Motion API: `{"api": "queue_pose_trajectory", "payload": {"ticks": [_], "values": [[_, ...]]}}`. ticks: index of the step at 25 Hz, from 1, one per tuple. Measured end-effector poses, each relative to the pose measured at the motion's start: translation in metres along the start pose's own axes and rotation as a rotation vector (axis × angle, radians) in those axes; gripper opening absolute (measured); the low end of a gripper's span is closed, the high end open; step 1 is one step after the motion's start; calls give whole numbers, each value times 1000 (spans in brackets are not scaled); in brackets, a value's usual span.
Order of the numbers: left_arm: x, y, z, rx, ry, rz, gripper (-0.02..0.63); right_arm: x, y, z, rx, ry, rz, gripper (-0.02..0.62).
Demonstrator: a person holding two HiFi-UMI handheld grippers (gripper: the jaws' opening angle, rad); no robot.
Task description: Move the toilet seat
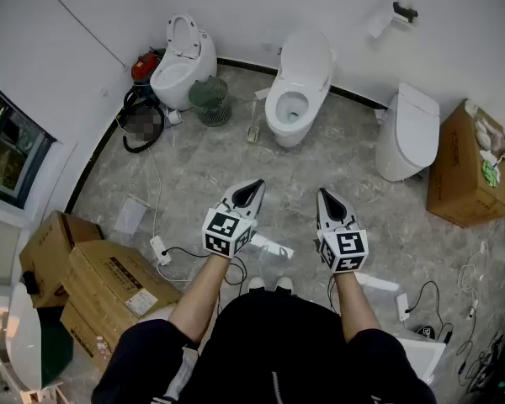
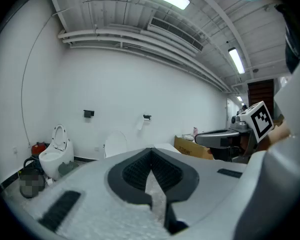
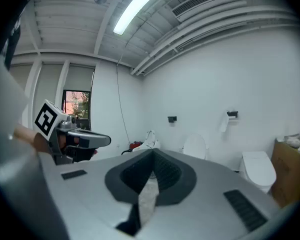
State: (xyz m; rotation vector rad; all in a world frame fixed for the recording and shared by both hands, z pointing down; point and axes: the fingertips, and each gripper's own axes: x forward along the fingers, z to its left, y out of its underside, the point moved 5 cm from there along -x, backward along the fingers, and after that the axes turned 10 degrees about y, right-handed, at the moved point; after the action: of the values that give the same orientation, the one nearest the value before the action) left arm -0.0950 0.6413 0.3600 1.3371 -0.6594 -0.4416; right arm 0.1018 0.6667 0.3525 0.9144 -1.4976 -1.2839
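Observation:
Three white toilets stand along the far wall. The middle toilet [image 1: 299, 87] has its lid raised and its bowl open; its lid [image 2: 115, 144] [image 3: 195, 146] shows in both gripper views. The left toilet [image 1: 183, 61] [image 2: 55, 151] has its seat up. The right toilet [image 1: 408, 133] [image 3: 257, 169] has its lid down. My left gripper [image 1: 252, 190] [image 2: 151, 151] and right gripper [image 1: 326, 197] [image 3: 152, 154] are held side by side in mid-air over the floor, well short of the toilets. Both are shut with nothing between the jaws.
Cardboard boxes [image 1: 101, 280] are stacked at the near left, and another box [image 1: 467, 171] stands at the right. A green bin [image 1: 209, 99] and a red extinguisher [image 1: 145, 64] flank the left toilet. A power strip [image 1: 160, 249] and cables lie by my feet.

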Motion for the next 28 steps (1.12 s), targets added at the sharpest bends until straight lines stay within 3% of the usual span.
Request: {"api": "queue_pose_trajectory", "payload": {"ticks": [17,22,28], "values": [[18,11,-15,-30,-51,0,5,3,19,-21,43,-80,15,5],[32,12,9,-36,-64,-3,5,33,20,-25,45,-90,24,5],[59,8,72,-51,-56,-7,5,100,12,-21,36,-81,38,5]]}}
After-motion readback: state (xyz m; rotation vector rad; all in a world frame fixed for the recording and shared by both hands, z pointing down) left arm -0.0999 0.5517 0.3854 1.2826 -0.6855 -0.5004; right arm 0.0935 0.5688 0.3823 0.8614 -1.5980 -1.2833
